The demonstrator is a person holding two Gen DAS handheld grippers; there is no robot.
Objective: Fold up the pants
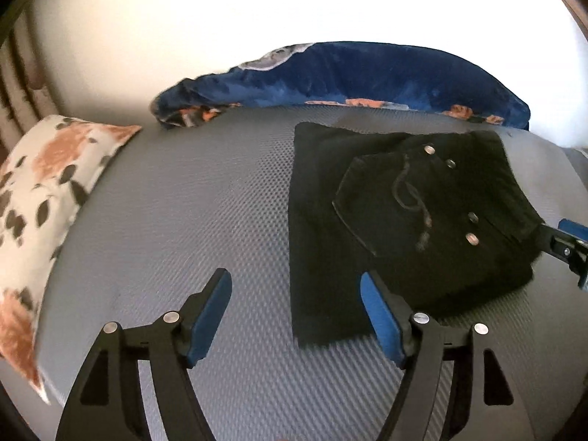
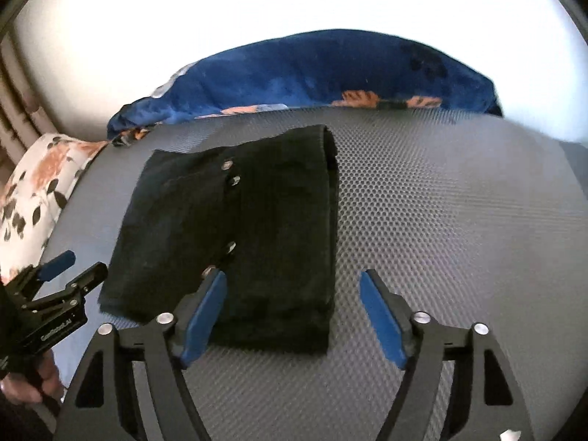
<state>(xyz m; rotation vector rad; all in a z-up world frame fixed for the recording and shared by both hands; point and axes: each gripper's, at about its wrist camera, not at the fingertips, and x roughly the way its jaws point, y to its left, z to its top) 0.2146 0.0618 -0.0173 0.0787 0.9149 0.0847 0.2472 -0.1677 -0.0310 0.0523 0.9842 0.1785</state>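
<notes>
Left wrist view gives us the black pants folded into a compact stack on the grey mattress, right of centre. Our left gripper and right gripper hover near it, fingers spread, grasping nothing.

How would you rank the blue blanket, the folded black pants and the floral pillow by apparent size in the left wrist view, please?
1. Blue blanket, the widest span, though it lies farthest away.
2. Folded black pants.
3. Floral pillow, cut off by the frame edge.
Blanket and pants look close in area, so that order is unsure.
</notes>
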